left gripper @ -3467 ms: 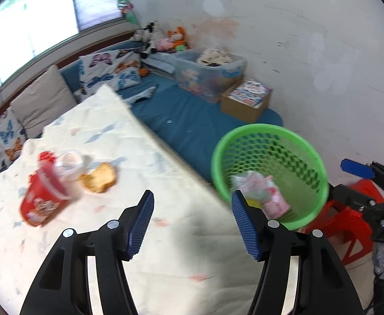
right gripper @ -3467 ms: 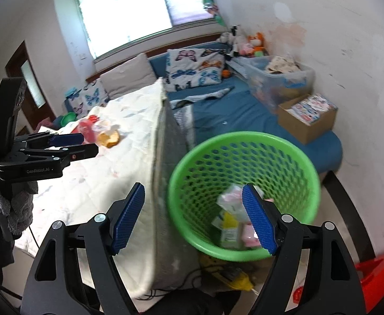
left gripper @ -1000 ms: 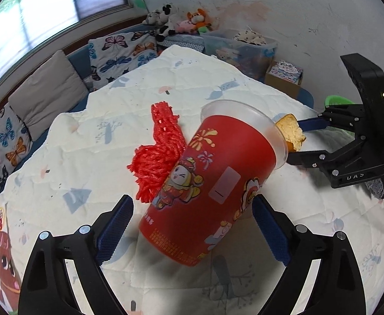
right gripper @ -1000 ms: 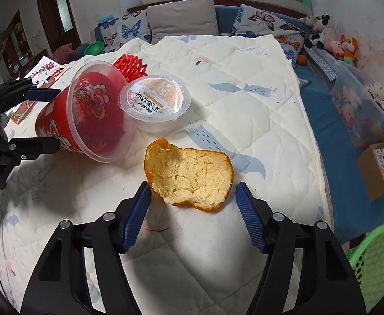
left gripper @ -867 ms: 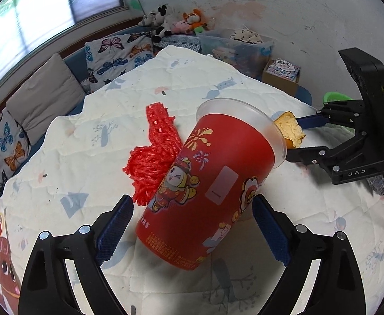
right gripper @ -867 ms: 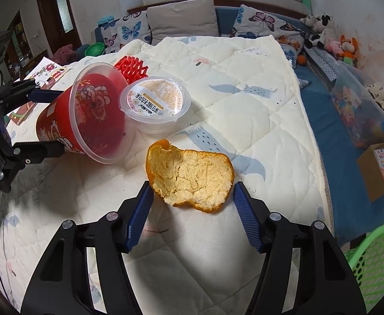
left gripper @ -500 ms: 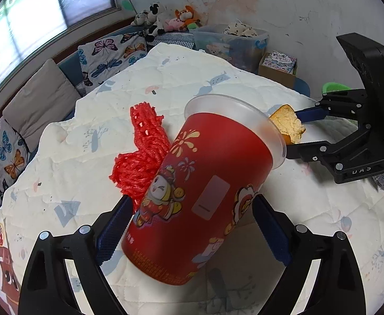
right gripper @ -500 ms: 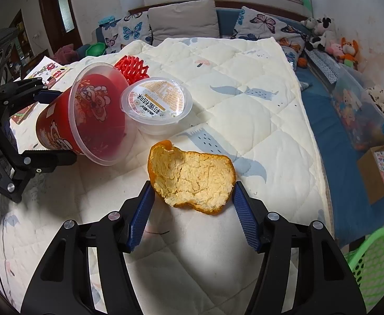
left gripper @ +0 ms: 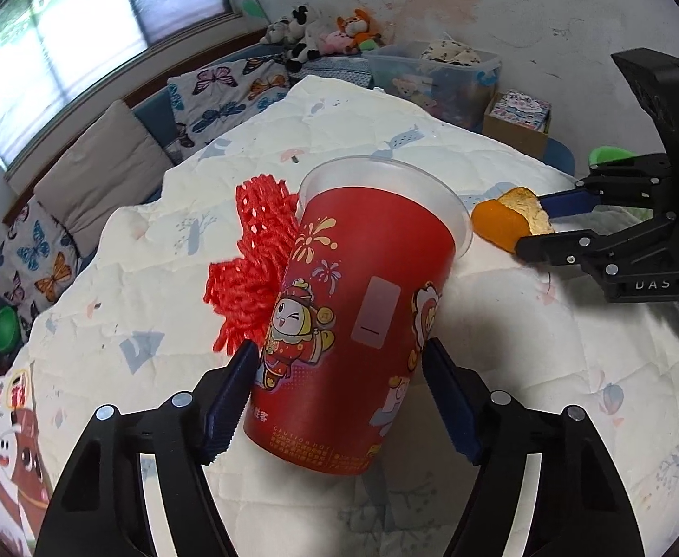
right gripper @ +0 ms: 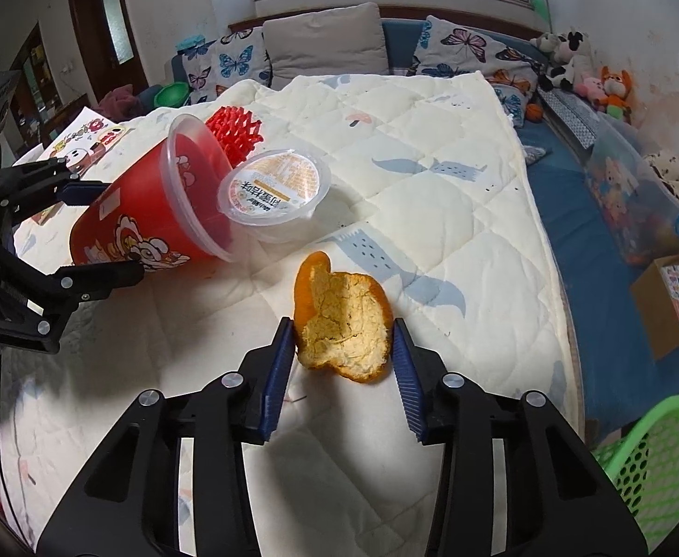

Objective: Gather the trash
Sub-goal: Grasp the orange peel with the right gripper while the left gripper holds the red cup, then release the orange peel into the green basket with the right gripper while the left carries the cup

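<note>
Cup [right gripper: 144,213] left of peel [right gripper: 342,325], tub [right gripper: 274,192] behind, on quilt [right gripper: 432,176]

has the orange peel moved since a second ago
Yes, slightly. In the right wrist view the orange peel has tipped up off the quilt, folded narrower between the right gripper pads, though it remains below the sealed pudding cup.

Bare quilt [right gripper: 437,158] ahead of my right gripper [right gripper: 342,362], open passage. Lidded tub [right gripper: 274,192] and red cup [right gripper: 153,204] crowd left side. Red mesh [left gripper: 251,264] blocks beyond cup. My left gripper [left gripper: 339,385] hemmed in there.
</note>
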A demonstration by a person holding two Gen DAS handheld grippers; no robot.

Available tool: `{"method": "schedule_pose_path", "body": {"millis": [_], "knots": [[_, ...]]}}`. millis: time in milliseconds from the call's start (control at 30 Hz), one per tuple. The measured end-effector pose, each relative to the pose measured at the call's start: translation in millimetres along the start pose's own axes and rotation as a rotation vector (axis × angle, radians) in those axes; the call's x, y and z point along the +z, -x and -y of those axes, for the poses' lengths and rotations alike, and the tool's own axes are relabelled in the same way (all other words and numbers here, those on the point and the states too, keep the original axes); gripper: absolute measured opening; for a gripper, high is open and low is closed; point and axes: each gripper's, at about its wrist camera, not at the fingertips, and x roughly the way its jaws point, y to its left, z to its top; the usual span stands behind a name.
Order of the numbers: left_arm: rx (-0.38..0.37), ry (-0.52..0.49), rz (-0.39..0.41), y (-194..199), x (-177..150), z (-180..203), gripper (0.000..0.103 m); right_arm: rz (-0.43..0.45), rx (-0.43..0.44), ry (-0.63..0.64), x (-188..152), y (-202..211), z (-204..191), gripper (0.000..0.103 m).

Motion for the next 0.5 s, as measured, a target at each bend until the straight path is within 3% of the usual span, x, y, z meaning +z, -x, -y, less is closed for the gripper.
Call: {"method": "schedule_pose_path", "body": {"millis": [500], "knots": [[0.059, 0.119, 0.006, 49.5, -20.5, 19.1, 0.065, 0.032, 0.036, -0.033, -22.7, 47.9, -8.8, 0.038]]}}
